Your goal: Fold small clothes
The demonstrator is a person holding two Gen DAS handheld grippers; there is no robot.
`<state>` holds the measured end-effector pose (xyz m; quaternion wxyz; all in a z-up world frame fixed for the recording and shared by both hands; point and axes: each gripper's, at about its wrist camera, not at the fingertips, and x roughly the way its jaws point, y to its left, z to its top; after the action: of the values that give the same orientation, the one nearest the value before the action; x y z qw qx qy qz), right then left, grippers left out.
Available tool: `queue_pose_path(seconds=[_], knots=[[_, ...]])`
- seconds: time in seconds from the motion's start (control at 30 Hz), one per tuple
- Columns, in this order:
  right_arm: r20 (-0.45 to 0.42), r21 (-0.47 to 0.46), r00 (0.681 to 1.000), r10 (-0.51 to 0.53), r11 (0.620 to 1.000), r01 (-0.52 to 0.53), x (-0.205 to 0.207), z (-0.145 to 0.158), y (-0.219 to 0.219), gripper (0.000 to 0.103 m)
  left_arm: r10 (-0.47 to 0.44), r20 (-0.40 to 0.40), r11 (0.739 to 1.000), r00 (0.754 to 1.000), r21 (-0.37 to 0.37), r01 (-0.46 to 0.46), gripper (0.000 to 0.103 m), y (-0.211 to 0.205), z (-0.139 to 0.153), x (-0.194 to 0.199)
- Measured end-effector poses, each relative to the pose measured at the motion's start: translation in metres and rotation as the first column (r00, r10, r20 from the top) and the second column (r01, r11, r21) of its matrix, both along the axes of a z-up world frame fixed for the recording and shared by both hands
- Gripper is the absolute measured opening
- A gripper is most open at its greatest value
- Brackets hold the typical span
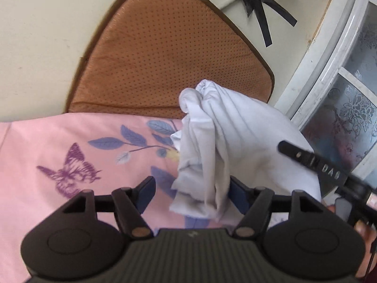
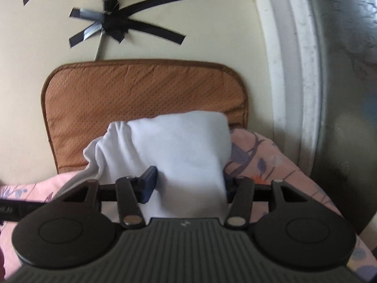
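Note:
A small white garment lies bunched and partly folded on a pink flowered sheet, at the foot of a brown cushion. My left gripper is open, and a rumpled edge of the garment lies between its fingers, against the right one. In the right wrist view the white garment shows a smooth folded face. My right gripper stands open around its near end, the cloth filling most of the gap. Part of the right gripper's black body shows at the right of the left wrist view.
The brown perforated cushion leans against a cream wall with crossed strips of black tape. A white frame with patterned frosted glass stands close on the right. The pink sheet spreads out to the left.

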<state>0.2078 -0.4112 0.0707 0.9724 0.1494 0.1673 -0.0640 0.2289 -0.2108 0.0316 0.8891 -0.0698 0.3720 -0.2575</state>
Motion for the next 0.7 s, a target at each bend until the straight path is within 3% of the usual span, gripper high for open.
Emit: queue_pose_path(seconds=[0.07,0.2,0.4,0.47,0.7], knots=[[0.024,0.038,0.999,-0.047,0.998,0.046,-0.021,0.008,0.001,0.068,0.012,0.050,0.998,0.999,0.055,-0.014,0.071,0.015,0.002,-0.028],[-0.019,0.065,1.000,-0.001,0.998,0.002,-0.067,0.009,0.024,0.068,0.046,0.136,0.993,0.990,0.103,-0.060,0.080,0.048,0.005,-0.069],[-0.035,0.017,0.999,-0.021,1.000,0.022,-0.139,-0.006,0.080,0.078,0.064,0.155,0.981,0.986,0.172,-0.090,0.082,0.079,0.003,-0.118],[-0.025,0.034,0.999,-0.044,0.998,0.045,-0.159,-0.010,0.095,0.078,0.080,0.168,0.975,0.982,0.192,-0.112,0.093,0.088,0.000,-0.134],[-0.039,0.094,0.994,-0.100,0.990,0.103,-0.203,-0.030,0.126,0.085,0.113,0.200,0.971,0.973,0.184,-0.150,0.102,0.109,0.001,-0.169]])
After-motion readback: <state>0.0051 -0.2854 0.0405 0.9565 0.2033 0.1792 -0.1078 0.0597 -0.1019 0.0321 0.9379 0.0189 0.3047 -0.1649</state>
